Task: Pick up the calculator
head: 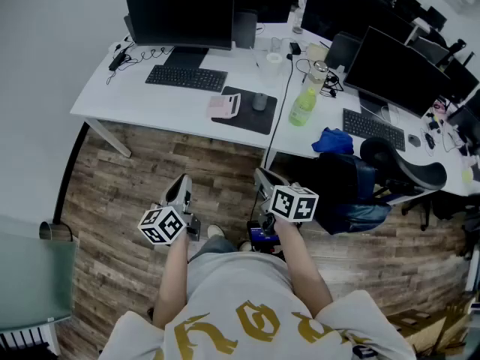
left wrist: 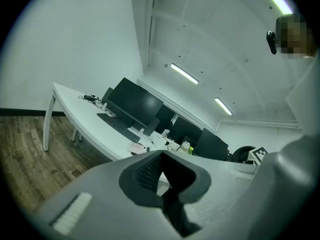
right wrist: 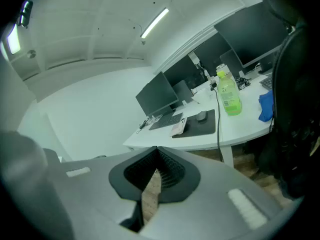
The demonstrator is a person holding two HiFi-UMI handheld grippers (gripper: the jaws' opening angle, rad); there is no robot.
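Note:
The calculator is a small pink one. It lies on the white desk, overlapping the left edge of a black mouse mat. It also shows far off in the right gripper view as the pink calculator, and just above the jaws in the left gripper view. Both grippers are held at waist height over the wooden floor, well short of the desk. My left gripper is shut with nothing in it, its tips meeting. The right gripper is also shut and holds nothing.
On the desk stand a monitor, a black keyboard, a mouse on the mat and a green bottle. A cable hangs over the desk edge. A black office chair with blue cloth stands to the right.

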